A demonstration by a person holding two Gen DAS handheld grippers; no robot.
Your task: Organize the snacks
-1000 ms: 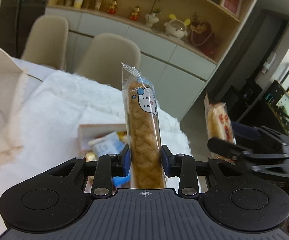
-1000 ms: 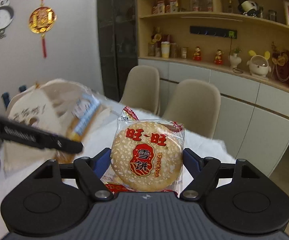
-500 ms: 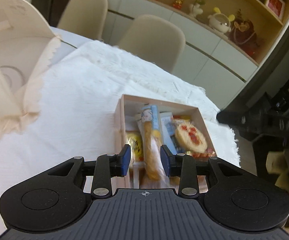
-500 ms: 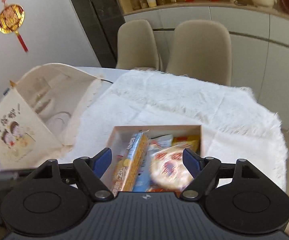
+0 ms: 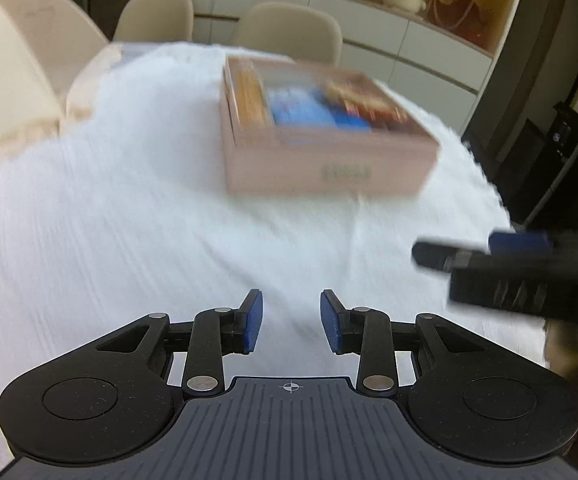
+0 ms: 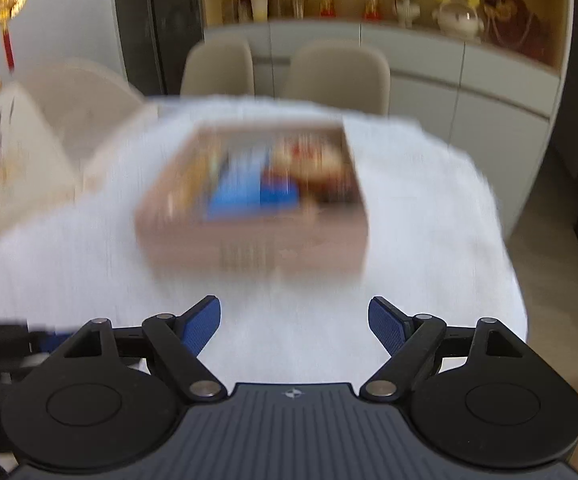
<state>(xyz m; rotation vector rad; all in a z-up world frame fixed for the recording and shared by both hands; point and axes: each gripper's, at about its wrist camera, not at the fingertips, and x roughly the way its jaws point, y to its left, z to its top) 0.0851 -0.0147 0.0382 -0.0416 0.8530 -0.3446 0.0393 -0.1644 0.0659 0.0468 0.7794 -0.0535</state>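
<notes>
A tan cardboard box (image 5: 325, 164) stands on the white cloth, blurred by motion, with several snack packs (image 5: 313, 110) inside. It also shows in the right wrist view (image 6: 257, 244), with the snacks (image 6: 257, 184) in it. My left gripper (image 5: 291, 326) is open and empty, low over the cloth, well short of the box. My right gripper (image 6: 295, 326) is wide open and empty, also short of the box. The right gripper shows at the right of the left wrist view (image 5: 529, 272).
A cream fabric bag (image 5: 5, 80) lies at the left on the white cloth (image 5: 129, 220); it also shows in the right wrist view (image 6: 13, 152). Two beige chairs (image 6: 329, 76) stand behind the table. The cloth's edge (image 6: 505, 240) drops off at the right.
Both grippers let go of their snacks into the box, the long biscuit pack and the round rice cracker. Both have since pulled back from the box, open and empty.
</notes>
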